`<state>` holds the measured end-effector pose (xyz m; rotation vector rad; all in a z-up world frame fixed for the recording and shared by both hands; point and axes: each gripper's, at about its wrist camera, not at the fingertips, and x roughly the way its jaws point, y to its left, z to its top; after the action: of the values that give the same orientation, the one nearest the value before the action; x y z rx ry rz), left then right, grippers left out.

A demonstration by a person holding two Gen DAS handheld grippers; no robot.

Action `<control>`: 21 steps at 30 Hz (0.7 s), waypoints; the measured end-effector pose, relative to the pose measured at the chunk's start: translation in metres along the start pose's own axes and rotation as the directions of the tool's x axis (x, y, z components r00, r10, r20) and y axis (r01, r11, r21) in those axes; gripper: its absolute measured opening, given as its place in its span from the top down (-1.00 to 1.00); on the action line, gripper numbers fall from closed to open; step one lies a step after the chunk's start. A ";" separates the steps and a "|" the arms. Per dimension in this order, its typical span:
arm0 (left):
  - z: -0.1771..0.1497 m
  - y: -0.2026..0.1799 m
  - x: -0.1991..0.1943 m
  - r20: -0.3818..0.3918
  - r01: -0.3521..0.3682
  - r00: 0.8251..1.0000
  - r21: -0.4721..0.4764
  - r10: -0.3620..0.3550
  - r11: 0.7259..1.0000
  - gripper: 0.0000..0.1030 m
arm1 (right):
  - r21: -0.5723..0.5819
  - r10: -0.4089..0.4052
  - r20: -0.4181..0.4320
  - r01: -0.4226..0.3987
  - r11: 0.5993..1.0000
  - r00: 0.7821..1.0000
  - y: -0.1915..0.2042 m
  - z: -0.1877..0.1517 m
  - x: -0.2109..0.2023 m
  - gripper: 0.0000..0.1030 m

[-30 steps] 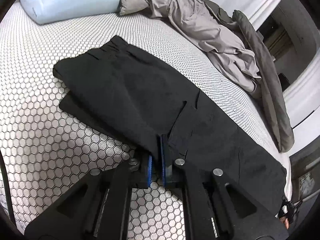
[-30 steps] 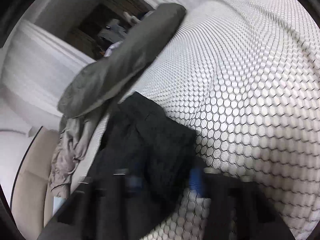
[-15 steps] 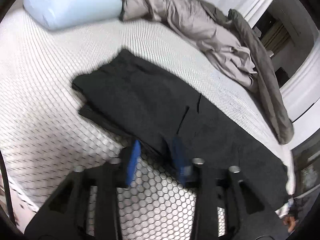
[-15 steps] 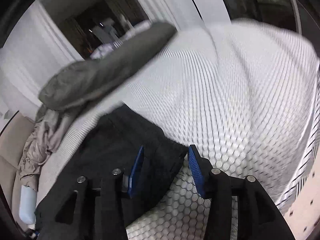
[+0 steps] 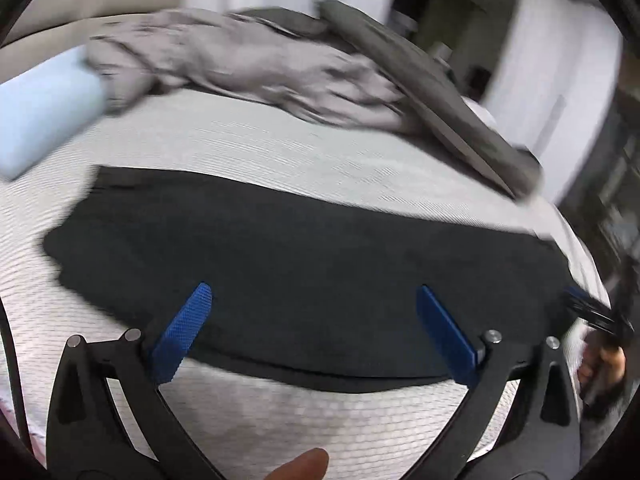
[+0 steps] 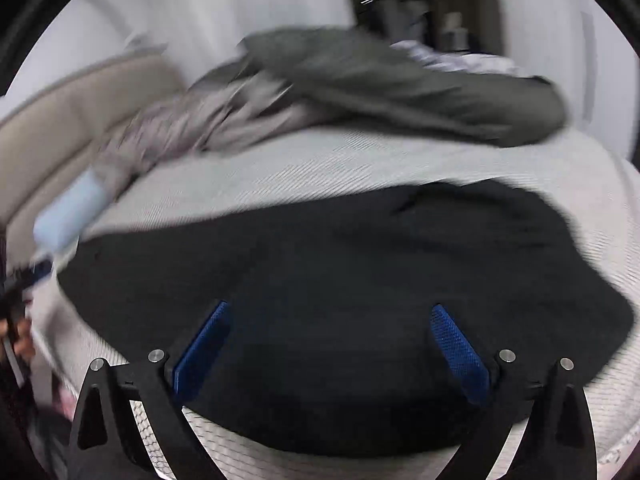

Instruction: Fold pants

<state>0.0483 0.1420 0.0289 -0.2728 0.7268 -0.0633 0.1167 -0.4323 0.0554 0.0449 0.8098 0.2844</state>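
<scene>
The black pants (image 5: 304, 264) lie flat across the white honeycomb-patterned mattress (image 5: 240, 140), folded lengthwise into one long band. My left gripper (image 5: 314, 300) is wide open and empty, held above the near edge of the pants. My right gripper (image 6: 330, 320) is also wide open and empty, above the pants (image 6: 340, 280) near their right end. The right gripper also shows at the right edge of the left wrist view (image 5: 592, 312). Both views are motion-blurred.
A crumpled grey blanket (image 5: 280, 68) and a darker grey cover (image 5: 440, 92) lie along the far side of the bed. A light blue pillow (image 5: 44, 116) sits at the far left. A beige headboard (image 6: 68, 120) stands behind it.
Both grippers have let go of the pants, opened wide and pulled back and up. The pants now lie flat on the mattress.
</scene>
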 end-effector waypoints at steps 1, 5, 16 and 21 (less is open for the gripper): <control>-0.002 -0.014 0.009 -0.013 0.025 1.000 0.020 -0.024 0.999 -0.98 | -0.022 0.015 -0.020 -0.016 1.000 1.000 0.014 -0.003 0.010 -0.96; -0.020 -0.081 0.055 -0.075 0.140 0.989 0.125 -0.131 0.982 -0.98 | -0.138 0.039 -0.103 -0.053 0.989 0.994 0.050 -0.025 0.042 -0.96; -0.053 -0.110 0.099 -0.219 0.104 0.975 0.306 -0.037 0.946 -0.98 | -0.068 -0.463 -0.094 0.458 0.886 0.881 -0.102 -0.046 0.007 -0.97; -0.052 -0.103 0.089 -0.227 0.117 0.972 0.258 -0.057 0.959 -0.98 | 0.126 -0.393 -0.082 0.401 0.907 0.916 -0.140 -0.041 -0.014 -0.96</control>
<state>0.0835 0.0176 -0.0381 -0.0357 0.9137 -0.2790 0.1108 -0.5740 0.0167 0.0029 0.8730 -0.1598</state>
